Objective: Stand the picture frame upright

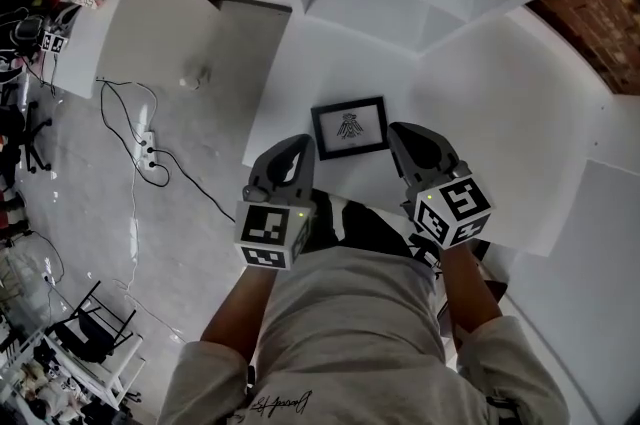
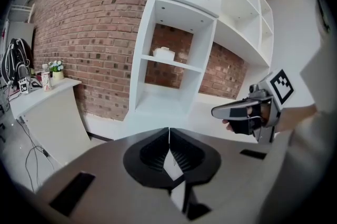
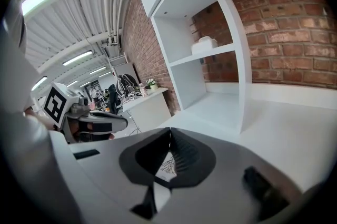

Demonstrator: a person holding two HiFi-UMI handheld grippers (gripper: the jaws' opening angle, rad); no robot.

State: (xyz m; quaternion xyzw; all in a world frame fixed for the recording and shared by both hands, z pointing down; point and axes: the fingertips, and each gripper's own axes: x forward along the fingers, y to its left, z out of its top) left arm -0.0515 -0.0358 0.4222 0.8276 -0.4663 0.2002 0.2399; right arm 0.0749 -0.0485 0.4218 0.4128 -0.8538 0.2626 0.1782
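As picture frame [image 1: 349, 127] lies flat — grippers [image 1: 303, 144] [image 1: 397, 129] flank it.

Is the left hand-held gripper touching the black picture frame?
Cannot tell. In the head view the left hand-held gripper sits right beside the black rectangular picture frame, with no clear gap or contact.

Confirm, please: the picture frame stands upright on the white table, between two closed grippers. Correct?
No. The picture frame lies flat, face up, on the white table, between the closed left gripper and right gripper. The head view shows this.
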